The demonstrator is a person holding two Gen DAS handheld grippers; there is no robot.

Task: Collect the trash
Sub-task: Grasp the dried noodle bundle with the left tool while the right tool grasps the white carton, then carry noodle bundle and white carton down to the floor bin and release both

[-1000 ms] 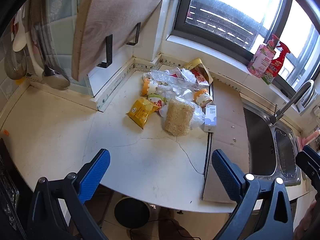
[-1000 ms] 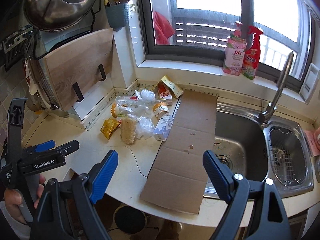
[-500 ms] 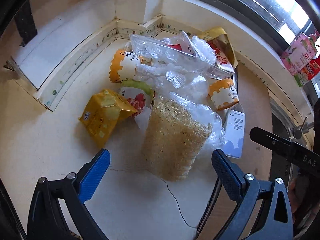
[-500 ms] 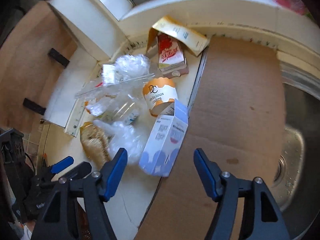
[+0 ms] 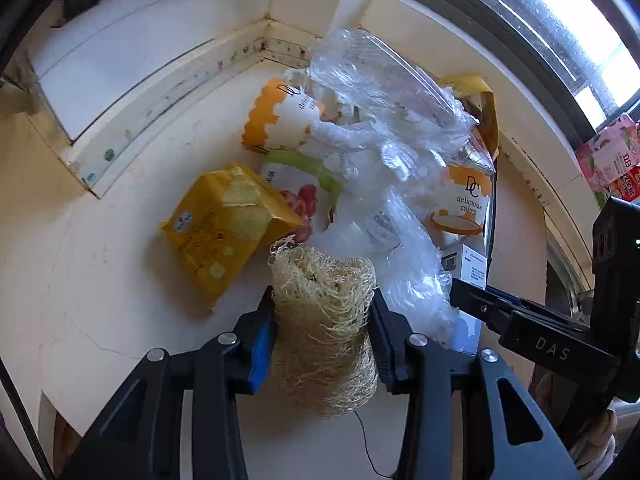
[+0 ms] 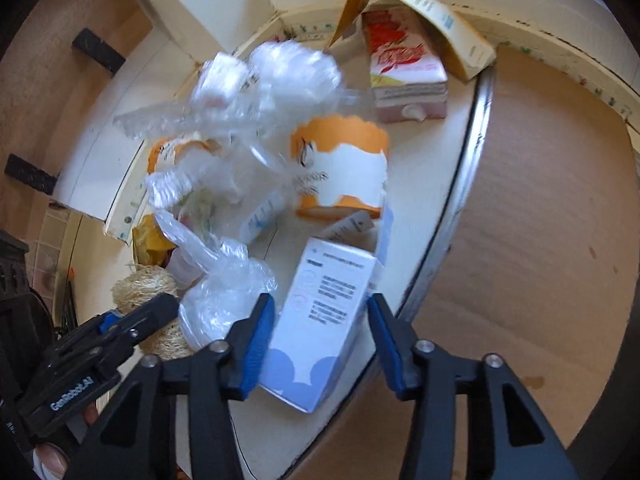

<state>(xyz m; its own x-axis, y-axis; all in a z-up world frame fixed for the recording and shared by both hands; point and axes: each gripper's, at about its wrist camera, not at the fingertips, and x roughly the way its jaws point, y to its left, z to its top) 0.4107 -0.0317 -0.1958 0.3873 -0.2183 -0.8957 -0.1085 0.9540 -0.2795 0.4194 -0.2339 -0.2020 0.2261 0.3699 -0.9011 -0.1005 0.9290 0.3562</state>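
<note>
A pile of trash lies in the counter corner. My left gripper is shut on a tan loofah sponge; its blue pads press both sides. Behind it lie a yellow snack bag, two orange-and-white cake cups, clear plastic wrap and a crumpled plastic bag. My right gripper straddles a white-and-blue carton; the left pad touches it, the right pad stands just off its edge. The left gripper and the loofah show at lower left in the right wrist view.
A sheet of brown cardboard covers the counter to the right, past a metal strip. A red-and-white carton and a yellow box flap lie at the back. The wall corner and window sill close off the rear.
Both grippers moved forward into the pile. The left closed on the loofah sponge. The right narrowed around the white-and-blue carton.
</note>
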